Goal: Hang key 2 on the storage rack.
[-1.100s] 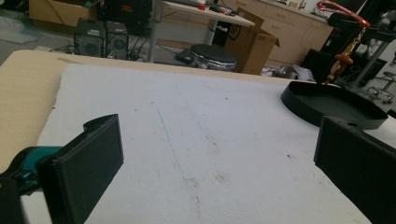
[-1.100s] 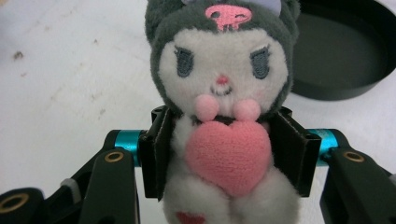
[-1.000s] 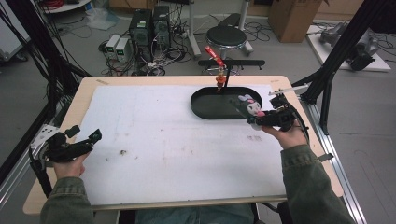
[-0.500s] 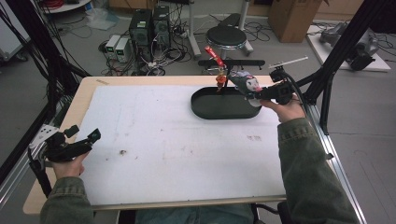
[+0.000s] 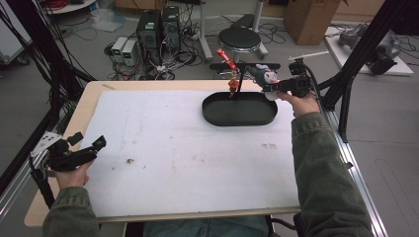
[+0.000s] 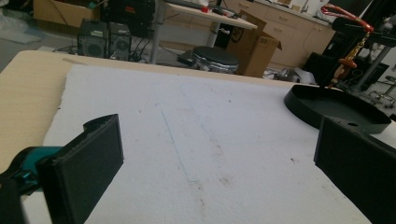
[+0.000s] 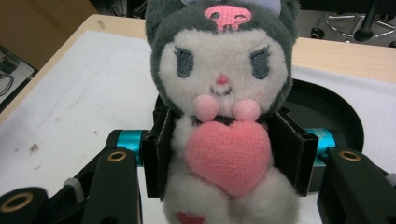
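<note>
The plush toy (image 7: 223,116), a small grey-and-white doll hugging a pink heart, sits clamped in the right tongs (image 7: 224,158), whose two black pads press into its sides at about heart height. In the high view the right tongs (image 5: 276,86) hold it in the air over the far right end of the black oval tray (image 5: 217,113), near the tray's far rim and close to the thin upright stand (image 5: 236,84) with its red-and-orange piece on top.

The relation that matters is toy to tray: the tray lies below and slightly toward the person from the toy, so the likely next move is a short lowering rather than a long carry. The toy's long axis, head to feet, runs out along the jaws, head leading, as the right gripper view shows it with the tray's dark basin behind its shoulders. The stand is just beside the toy, and I judge it the one thing that could be knocked on the way down.

The left tongs (image 5: 94,148) rest at the near left corner of the white-covered surface (image 5: 163,148), well apart from the tray, jaws released and wide with nothing between them. The right hand is plainly the nearer one.
</note>
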`<state>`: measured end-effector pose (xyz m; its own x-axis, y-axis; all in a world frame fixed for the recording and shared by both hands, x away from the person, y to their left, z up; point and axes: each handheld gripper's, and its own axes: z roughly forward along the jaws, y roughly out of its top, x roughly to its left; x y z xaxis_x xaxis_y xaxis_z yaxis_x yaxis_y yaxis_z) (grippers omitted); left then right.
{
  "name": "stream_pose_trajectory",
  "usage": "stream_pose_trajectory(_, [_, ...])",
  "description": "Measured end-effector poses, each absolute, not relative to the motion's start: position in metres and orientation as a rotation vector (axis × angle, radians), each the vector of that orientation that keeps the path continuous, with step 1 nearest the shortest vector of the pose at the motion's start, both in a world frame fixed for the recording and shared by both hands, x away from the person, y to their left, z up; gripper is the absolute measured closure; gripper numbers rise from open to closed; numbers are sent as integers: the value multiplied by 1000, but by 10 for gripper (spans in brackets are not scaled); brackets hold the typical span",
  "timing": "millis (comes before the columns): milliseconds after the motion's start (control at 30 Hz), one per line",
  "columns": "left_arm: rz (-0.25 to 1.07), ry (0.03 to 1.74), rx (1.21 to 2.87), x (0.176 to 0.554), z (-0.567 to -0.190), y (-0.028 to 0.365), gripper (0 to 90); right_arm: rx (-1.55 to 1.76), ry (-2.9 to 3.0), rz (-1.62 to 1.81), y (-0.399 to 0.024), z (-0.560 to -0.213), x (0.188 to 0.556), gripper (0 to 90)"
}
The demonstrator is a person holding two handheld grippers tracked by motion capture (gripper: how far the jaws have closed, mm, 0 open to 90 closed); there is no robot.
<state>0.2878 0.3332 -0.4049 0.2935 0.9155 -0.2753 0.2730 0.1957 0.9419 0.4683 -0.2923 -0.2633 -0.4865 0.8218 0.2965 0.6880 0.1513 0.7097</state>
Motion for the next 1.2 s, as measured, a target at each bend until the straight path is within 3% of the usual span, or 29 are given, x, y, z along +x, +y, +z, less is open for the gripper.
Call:
stream_pose_trajectory(367, [659,1225,1334,289,-405,333,18,1501,2166,1232,-284,-257,481,458])
stream_pose_trajectory(900, [654,1223,1329,290,-406,333,18,1541,2130,1240,-287,-276,507,451])
stream_pose_trajectory(967, [652,1222,1328,290,-406,332,18,1560,2125,1201,-283,-281,509,423])
stream_pose_trajectory(1067, [647,1217,1335,290,-406,332,18,1601,2091,1134,-280,-283,510,266])
stream_pose_trajectory(1200, [646,1217,1335,290,-406,332,18,1618,2092,1093,-282,-284,509,176])
